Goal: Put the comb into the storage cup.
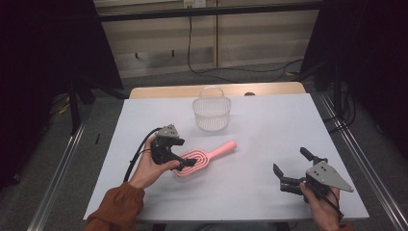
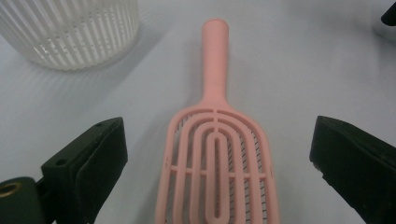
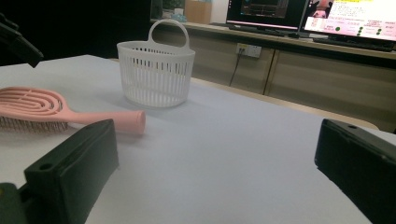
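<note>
A: Where is the pink hairbrush [image 1: 204, 157]?

B: It lies flat on the white table [image 1: 269, 130], bristles down, near the middle. Its handle points up and to the right in the high view, toward the white slatted basket [image 1: 211, 114], which stands well apart from it near the far edge.

A: And the left gripper [image 1: 185, 162]?

B: It sits right at the brush's vented head. In the left gripper view the head [image 2: 217, 172] lies between the two black jaws, which stand spread wide on either side, gripping nothing.

A: Do they touch the brush?

B: From that view there is bare table between each jaw and the head, so no.

A: The right gripper [image 1: 290, 166]?

B: It is held near the table's front right corner, well apart from the brush. Its jaws are spread wide too, with nothing between them; its own view looks across the table at the brush handle [image 3: 109, 119] and the basket [image 3: 156, 74].
</note>
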`<state>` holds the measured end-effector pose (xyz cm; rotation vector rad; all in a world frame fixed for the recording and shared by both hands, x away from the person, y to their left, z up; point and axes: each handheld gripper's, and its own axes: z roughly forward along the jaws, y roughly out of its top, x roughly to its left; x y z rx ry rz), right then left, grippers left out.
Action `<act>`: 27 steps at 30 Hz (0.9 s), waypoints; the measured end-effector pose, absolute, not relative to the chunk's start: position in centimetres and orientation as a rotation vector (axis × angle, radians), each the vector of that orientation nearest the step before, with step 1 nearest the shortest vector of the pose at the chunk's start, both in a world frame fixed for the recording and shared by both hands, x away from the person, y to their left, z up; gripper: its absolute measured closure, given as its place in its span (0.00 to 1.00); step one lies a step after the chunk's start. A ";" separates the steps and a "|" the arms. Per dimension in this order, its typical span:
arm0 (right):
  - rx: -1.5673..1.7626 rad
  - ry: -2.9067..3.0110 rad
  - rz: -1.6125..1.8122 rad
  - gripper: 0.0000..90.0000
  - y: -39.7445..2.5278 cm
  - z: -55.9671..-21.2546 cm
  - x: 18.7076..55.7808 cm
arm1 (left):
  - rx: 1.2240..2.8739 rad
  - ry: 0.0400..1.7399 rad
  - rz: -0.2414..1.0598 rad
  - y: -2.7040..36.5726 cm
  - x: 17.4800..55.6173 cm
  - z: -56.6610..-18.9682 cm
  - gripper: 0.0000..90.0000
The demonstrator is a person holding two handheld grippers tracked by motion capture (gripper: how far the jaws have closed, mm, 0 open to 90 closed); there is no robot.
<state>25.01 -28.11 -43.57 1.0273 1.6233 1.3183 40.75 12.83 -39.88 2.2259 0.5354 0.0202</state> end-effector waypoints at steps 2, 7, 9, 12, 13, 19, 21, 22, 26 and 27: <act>1.028 1.623 1.318 0.00 -28.1 -43.6 25.0 | 2.248 0.530 -0.003 12.5 41.0 -40.0 0.05; 1.028 1.624 1.317 0.00 -28.1 -43.6 25.0 | 2.294 0.500 0.015 11.6 41.2 -40.0 0.12; 1.027 1.625 1.317 0.00 -28.1 -43.6 25.0 | 2.317 0.489 0.014 11.3 41.2 -40.0 0.10; 1.032 1.622 1.319 0.00 -28.1 -43.6 25.0 | 2.363 0.485 0.019 10.8 41.4 -40.0 0.07; 1.032 1.623 1.319 0.00 -28.1 -43.6 25.0 | 2.371 0.483 0.021 10.6 41.5 -40.0 0.06; 1.031 1.624 1.317 0.00 -28.1 -43.6 25.0 | 2.420 0.492 -0.011 10.0 41.8 -40.4 0.05; 1.031 1.624 1.318 0.00 -28.1 -43.6 25.0 | 2.436 0.506 0.002 10.1 41.9 -40.4 0.05; 1.031 1.625 1.316 0.00 -28.1 -43.6 25.0 | 2.438 0.512 -0.007 10.1 41.9 -40.4 0.05; 1.028 1.626 1.316 0.00 -28.1 -43.6 25.0 | 2.469 0.509 0.005 9.8 41.8 -40.5 0.06; 1.028 1.625 1.318 0.00 -28.1 -43.6 25.0 | 2.478 0.507 0.004 9.7 41.8 -40.6 0.06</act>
